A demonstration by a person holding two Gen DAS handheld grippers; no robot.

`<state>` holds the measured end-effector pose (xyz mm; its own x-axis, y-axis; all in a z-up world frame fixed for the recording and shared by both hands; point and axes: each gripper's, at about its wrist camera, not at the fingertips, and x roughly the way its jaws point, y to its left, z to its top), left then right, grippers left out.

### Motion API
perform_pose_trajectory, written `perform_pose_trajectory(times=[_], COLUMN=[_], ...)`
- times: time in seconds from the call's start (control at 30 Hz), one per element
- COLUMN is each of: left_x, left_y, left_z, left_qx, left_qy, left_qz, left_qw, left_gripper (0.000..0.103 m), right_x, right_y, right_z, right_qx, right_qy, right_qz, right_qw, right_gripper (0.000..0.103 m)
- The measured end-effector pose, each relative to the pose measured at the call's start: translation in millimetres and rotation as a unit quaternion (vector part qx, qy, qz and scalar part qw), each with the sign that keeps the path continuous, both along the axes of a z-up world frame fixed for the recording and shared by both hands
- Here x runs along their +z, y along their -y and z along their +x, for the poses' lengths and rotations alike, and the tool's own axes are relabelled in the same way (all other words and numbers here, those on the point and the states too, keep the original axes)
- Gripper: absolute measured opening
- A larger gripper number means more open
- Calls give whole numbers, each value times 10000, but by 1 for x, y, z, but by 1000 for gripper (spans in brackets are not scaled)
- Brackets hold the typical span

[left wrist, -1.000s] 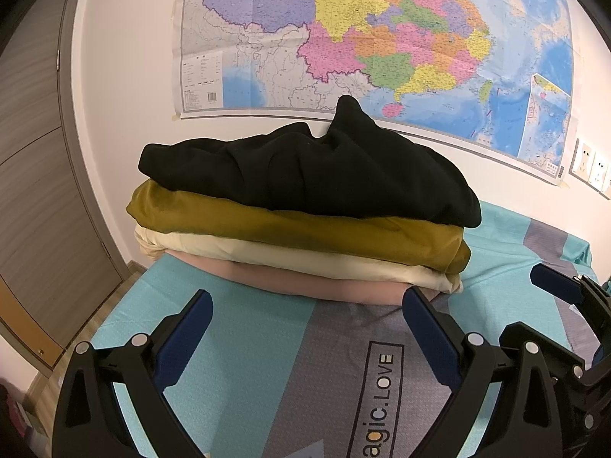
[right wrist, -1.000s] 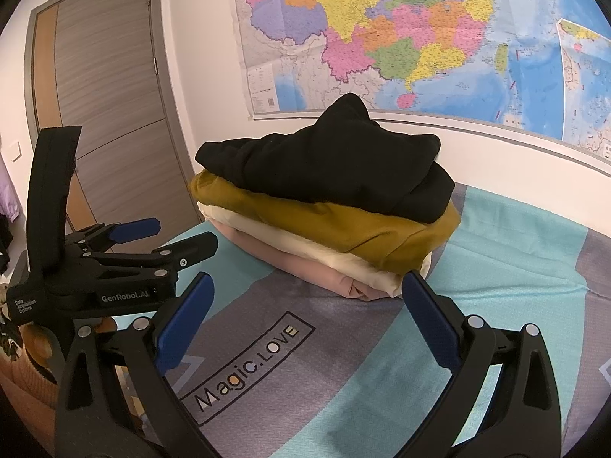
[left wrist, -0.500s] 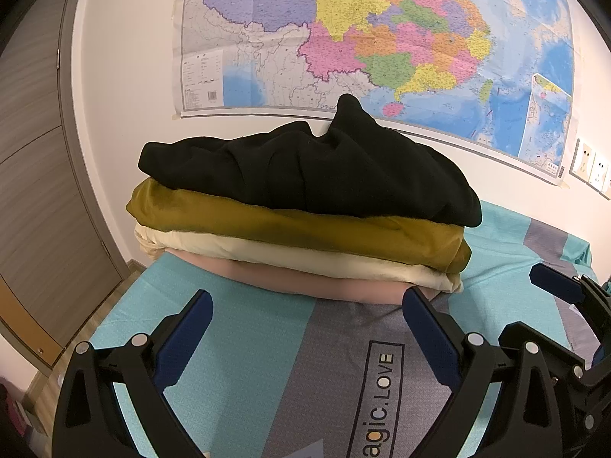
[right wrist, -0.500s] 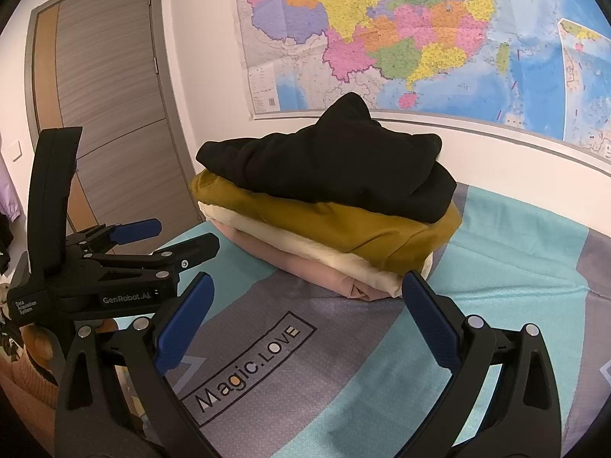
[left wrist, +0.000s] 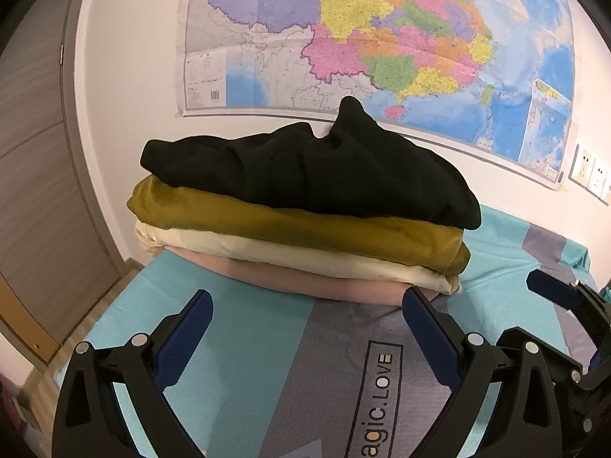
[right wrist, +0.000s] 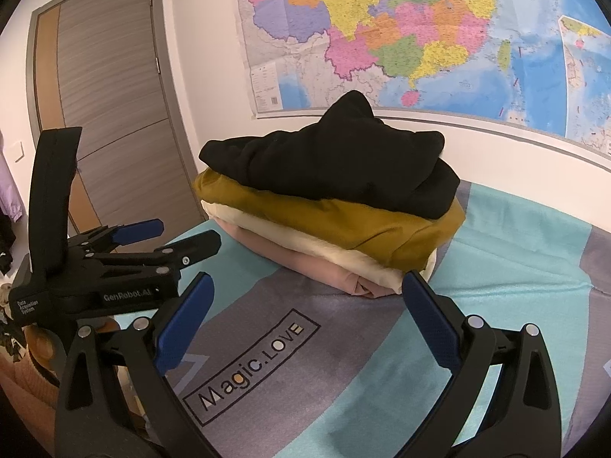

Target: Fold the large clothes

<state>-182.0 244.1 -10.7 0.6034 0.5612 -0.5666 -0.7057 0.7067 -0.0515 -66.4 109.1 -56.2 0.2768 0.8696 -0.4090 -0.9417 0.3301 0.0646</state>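
Clothes, folded, one stack of four: black garment (left wrist: 317,175) on top, mustard garment (left wrist: 290,229) beneath, cream garment (left wrist: 267,248) third, pink garment (left wrist: 305,282) at the bottom. Location: far end of the bed (left wrist: 236,347), on its teal-and-grey cover, close under the wall map (left wrist: 382,38).

Left gripper (left wrist: 305,339): jaws wide apart, empty, held short of the stack. Right gripper (right wrist: 303,322): jaws likewise spread, empty, also clear of the stack.

Handling note: no unfolded garment shows, so folding looks done or paused. If the black garment is to be tidied, its raised back peak wants pressing flat and its edges squared to the layers below, without shoving the pile.

Not determinable: the stack's rear side; garment types; whether more clothes wait out of view; the bed's near edge, cut off behind the jaws.
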Motion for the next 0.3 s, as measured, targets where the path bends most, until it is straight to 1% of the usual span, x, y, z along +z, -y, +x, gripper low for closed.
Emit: perform_pose_trajectory(times=[0.1, 0.13, 0.23, 0.3], left_x=[-4, -9, -21, -32], left_y=[0, 1, 8, 22], left_z=[4, 6, 15, 31], left_qx=[-9, -60, -278, -520], left_qy=[-92, -99, -128, -301], left_qz=[-79, -218, -514, -599], left_qw=[9999, 9997, 9982, 9964], left_gripper=[96, 96, 96, 96], right_x=[-2, -3, -9, -16], right_y=[6, 11, 33, 55], right_z=[2, 5, 17, 27], right_qx=[-82, -133, -473, -801], right_qy=[-54, -92, -229, -298], right_qz=[6, 19, -49, -174], right_qw=[10000, 9999, 9986, 9962], right_gripper=[97, 97, 97, 97])
